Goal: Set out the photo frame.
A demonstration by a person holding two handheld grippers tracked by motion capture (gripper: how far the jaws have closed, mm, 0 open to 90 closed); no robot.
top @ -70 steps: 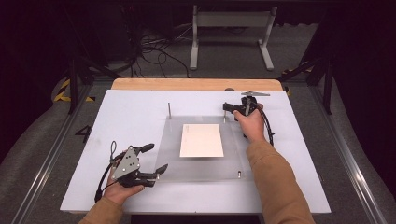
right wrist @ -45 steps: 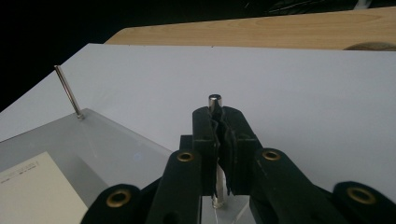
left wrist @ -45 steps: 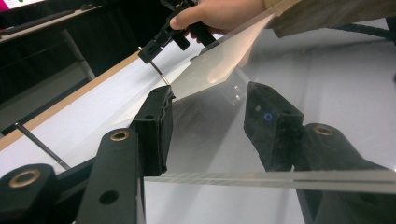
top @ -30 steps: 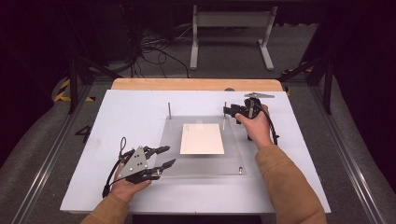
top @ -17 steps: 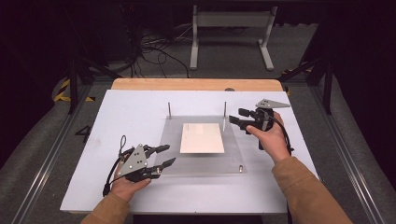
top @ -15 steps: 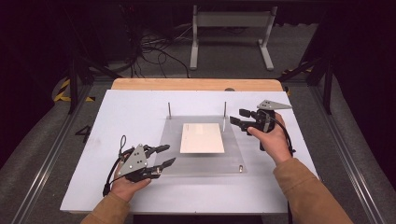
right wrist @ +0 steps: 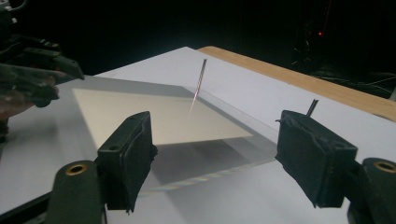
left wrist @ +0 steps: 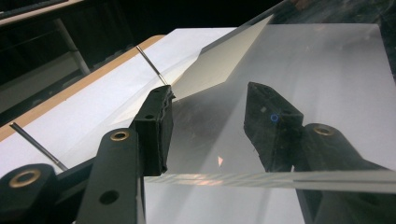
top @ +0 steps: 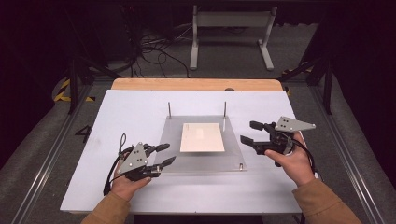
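Currently, status by item:
Clear plate (top: 204, 161): lies flat on the white board (top: 116, 121), with a thin upright pin at each far corner and a short peg near its near right corner.
Beige card (top: 202, 137): rests in the middle of the clear plate.
Left gripper (top: 163, 155): at the plate's near left edge; in the left gripper view one jaw sits above the plate's edge and the other below it, and whether the pads press on it cannot be told.
Right gripper (top: 249, 132): just off the plate's right edge, apart from it; jaws have just been opening and stand wide with nothing between them.
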